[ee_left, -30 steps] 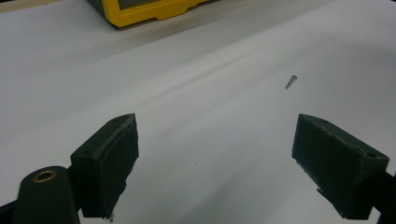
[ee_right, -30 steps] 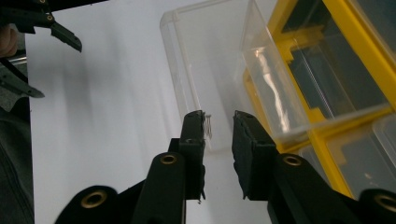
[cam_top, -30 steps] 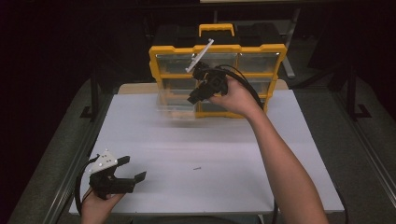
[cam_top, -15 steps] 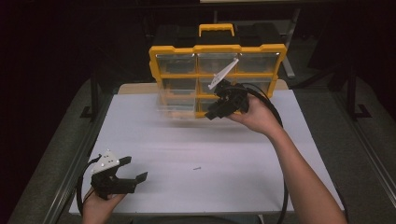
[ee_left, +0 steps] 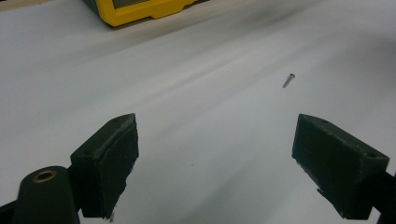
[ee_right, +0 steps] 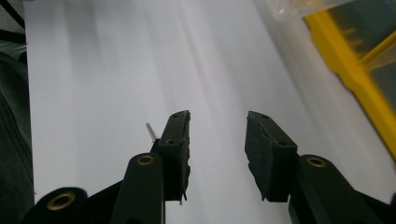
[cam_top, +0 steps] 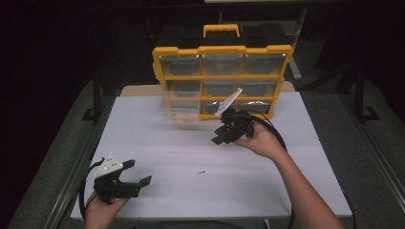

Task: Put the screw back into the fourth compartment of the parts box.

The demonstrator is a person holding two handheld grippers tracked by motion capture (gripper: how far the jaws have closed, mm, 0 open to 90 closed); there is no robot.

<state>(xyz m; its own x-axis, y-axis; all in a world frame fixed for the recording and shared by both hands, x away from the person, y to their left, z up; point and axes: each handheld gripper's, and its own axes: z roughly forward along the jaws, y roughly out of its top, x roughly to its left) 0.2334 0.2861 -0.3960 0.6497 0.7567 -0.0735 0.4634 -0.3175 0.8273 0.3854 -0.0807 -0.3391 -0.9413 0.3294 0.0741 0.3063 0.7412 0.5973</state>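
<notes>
1. The white table (cam_top: 157,129) carries everything; its near edge is cut off at the bottom of the high view.
2. The yellow organiser (cam_top: 222,71) stands upright at the far edge, drawer fronts facing the person, probably for easy reach. A clear drawer (cam_top: 180,109) juts out at its lower left; any contents are too blurred to tell.
3. The right gripper (cam_top: 223,137) hovers in front of the organiser, jaws parted, holding nothing.
4. The left gripper (cam_top: 139,172) rests near the front-left corner, jaws spread wide and empty, seemingly parked.
5. One small screw (cam_top: 201,172) lies loose mid-table between the 2 grippers, likely the next pick.
</notes>
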